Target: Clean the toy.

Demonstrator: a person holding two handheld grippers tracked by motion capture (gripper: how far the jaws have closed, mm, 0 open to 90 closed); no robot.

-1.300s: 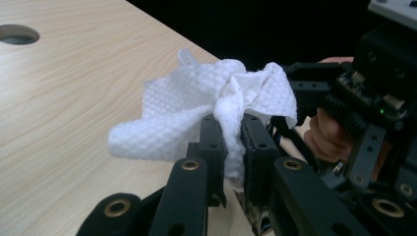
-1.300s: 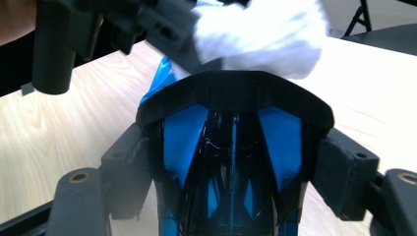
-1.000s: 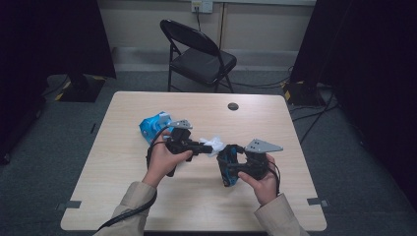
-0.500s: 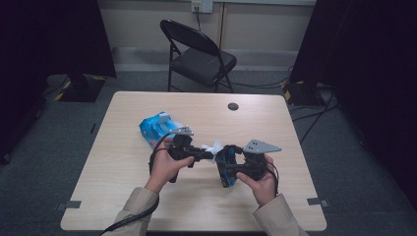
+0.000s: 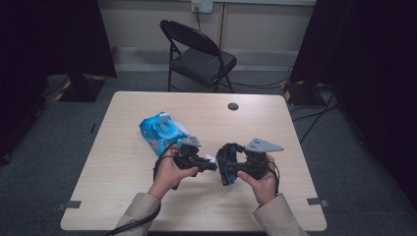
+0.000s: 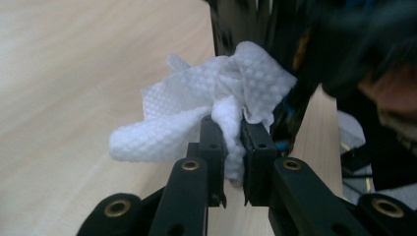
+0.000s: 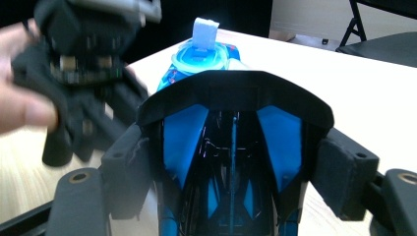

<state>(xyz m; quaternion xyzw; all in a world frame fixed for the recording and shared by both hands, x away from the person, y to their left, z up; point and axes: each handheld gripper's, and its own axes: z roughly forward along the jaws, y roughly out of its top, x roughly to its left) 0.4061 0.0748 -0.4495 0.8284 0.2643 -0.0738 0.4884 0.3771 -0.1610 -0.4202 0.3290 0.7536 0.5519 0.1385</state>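
Your left claw (image 6: 227,147) is clenched on a crumpled white wipe (image 6: 206,118), which bunches up above the jaw tips and droops to one side. Your right claw (image 7: 231,172) is grasping a black and blue shoe (image 7: 231,147) by its sides, jaws spread wide around it, holding it up off the surface (image 5: 123,196) near the front edge. In the high view the wipe (image 5: 210,160) sits just beside the shoe (image 5: 227,164), between your two hands; you cannot tell from here whether it touches yet.

Watch these risks:

- The wipe is pinched only along a thin fold. If you rub hard, I judge it may pull out of the left claw and drop
- The loose drooping flap could catch on the shoe's edge and drag the wipe sideways instead of cleaning
- The shoe is held by its sides only. Pushing against it from the left could twist it in the right claw or slip it free
- The blue wipe pack (image 5: 160,130) lies behind your left hand, near enough that a wide swing or the trailing cable could knock it

Keep strokes short and light, and brace the shoe firmly
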